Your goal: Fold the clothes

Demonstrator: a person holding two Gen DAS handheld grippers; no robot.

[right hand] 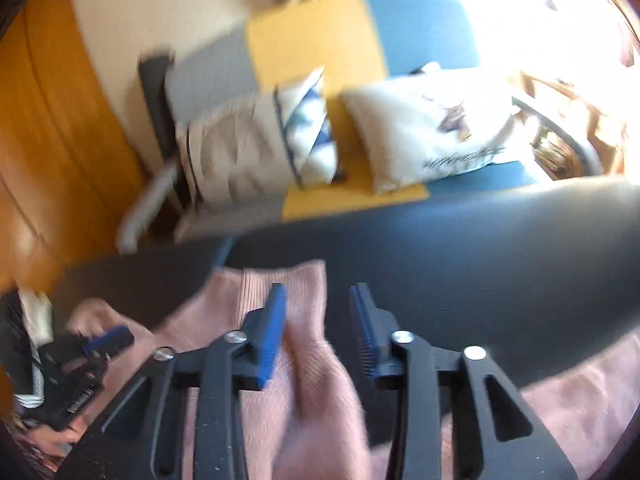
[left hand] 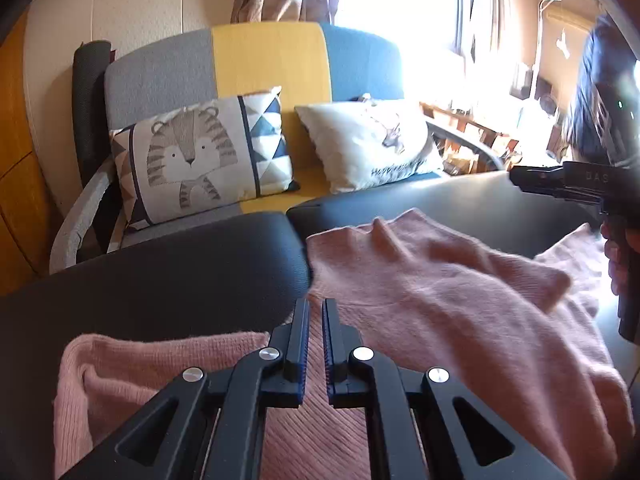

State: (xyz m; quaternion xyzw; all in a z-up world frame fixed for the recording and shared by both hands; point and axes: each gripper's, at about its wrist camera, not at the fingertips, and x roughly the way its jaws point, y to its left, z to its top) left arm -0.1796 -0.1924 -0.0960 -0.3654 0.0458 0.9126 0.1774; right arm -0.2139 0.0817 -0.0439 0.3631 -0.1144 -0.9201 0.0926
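Pink knit sweater sprawls on the black padded surface, from 6 to 3 o'clock. Left gripper is nearly together, apparently empty; right gripper stands apart over a sleeve. Soft, light, stretchy: grasp the ribbed hem.

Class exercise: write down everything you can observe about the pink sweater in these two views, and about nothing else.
The pink sweater looks like a soft, fuzzy knit with a ribbed band. It lies rumpled and partly folded across two black padded cushions. One ribbed end points toward the sofa in the right wrist view. The left gripper, nearly shut, is over the ribbed part; whether it pinches fabric is unclear. The right gripper is open above another part of the sweater.
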